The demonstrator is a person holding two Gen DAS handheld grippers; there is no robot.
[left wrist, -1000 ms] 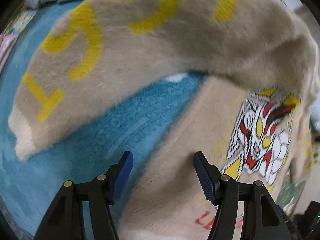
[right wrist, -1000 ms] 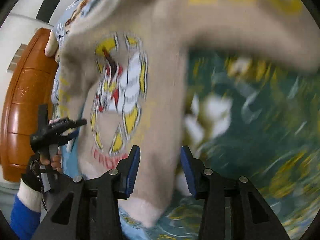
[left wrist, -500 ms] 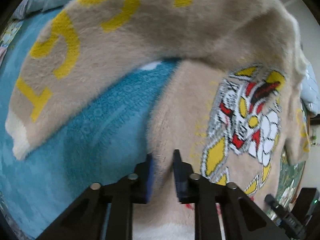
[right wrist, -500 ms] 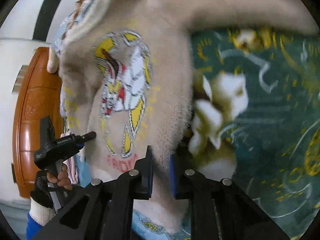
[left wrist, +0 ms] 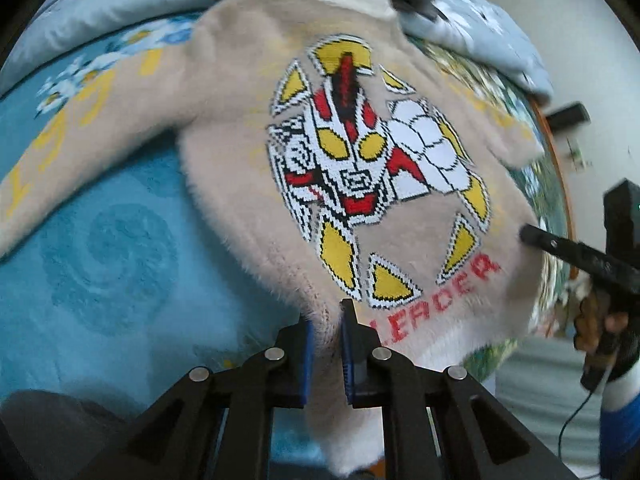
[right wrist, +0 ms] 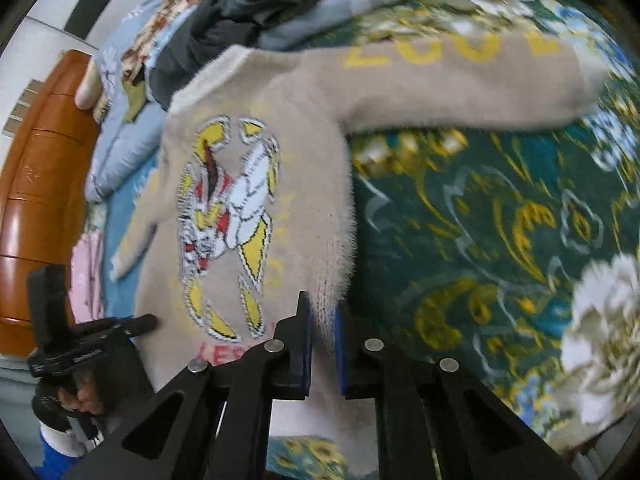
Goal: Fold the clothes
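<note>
Beige fuzzy sweater [left wrist: 248, 184] lies spread face-up on the bed, sleeves out to both sides, no fold visible; folding judged still ahead. Left gripper [left wrist: 325, 354] is clenched on the sweater's hem corner; right gripper [right wrist: 322, 350] pinches the opposite hem corner. Above the sweater's collar sits a clothes pile [right wrist: 256, 12], tight there. Open bedspread [right wrist: 500, 216] flanks the sweater's right side.
</note>
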